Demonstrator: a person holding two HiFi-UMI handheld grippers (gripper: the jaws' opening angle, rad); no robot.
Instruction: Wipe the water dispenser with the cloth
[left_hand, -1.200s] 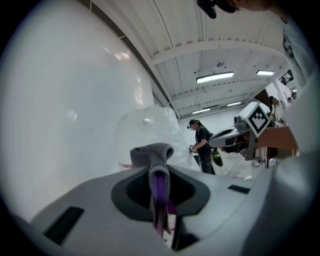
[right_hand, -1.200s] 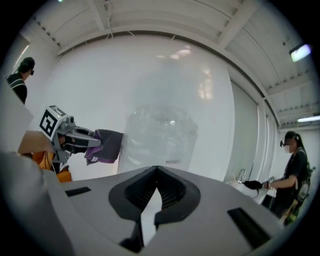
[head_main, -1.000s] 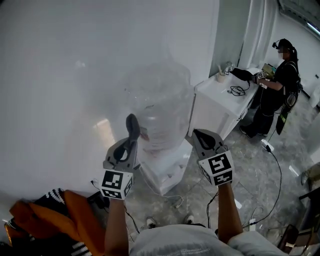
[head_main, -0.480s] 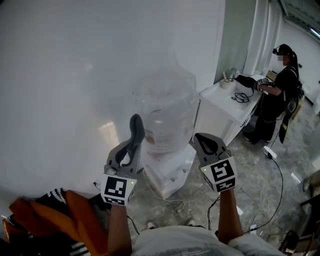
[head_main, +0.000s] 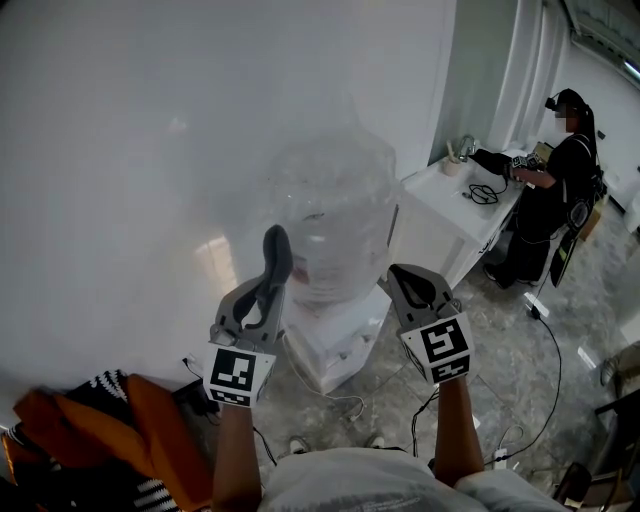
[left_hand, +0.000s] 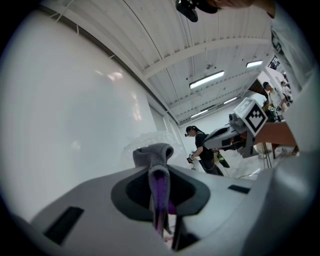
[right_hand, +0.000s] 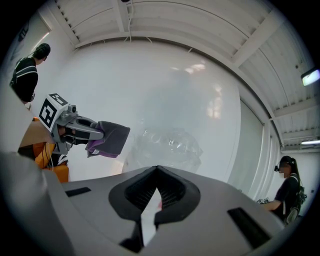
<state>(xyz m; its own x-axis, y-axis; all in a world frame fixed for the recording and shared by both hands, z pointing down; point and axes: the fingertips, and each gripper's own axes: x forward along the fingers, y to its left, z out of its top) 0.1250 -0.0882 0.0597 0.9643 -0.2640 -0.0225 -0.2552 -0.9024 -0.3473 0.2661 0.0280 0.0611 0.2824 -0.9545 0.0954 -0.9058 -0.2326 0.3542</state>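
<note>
The water dispenser has a clear bottle (head_main: 330, 205) on a white base (head_main: 335, 335) and stands against the white wall. My left gripper (head_main: 270, 265) is shut on a grey cloth (head_main: 274, 245) with a purple inner side, which sticks up past the fingertips just left of the bottle. In the left gripper view the cloth (left_hand: 156, 167) fills the jaws, with the bottle (left_hand: 142, 142) behind it. My right gripper (head_main: 393, 273) is shut and empty, just right of the bottle's lower part. From the right gripper (right_hand: 156, 170) I see the bottle (right_hand: 167, 147) and the cloth (right_hand: 110, 139).
A white cabinet (head_main: 450, 205) with cables and small items stands right of the dispenser, and a person (head_main: 555, 185) in black works at its far end. Cables (head_main: 345, 402) trail on the marble floor. An orange and striped garment (head_main: 140, 440) lies at the lower left.
Both grippers have edged slightly up and right, closer to the bottle. The cloth stays held in the left gripper, and the right stays shut.
</note>
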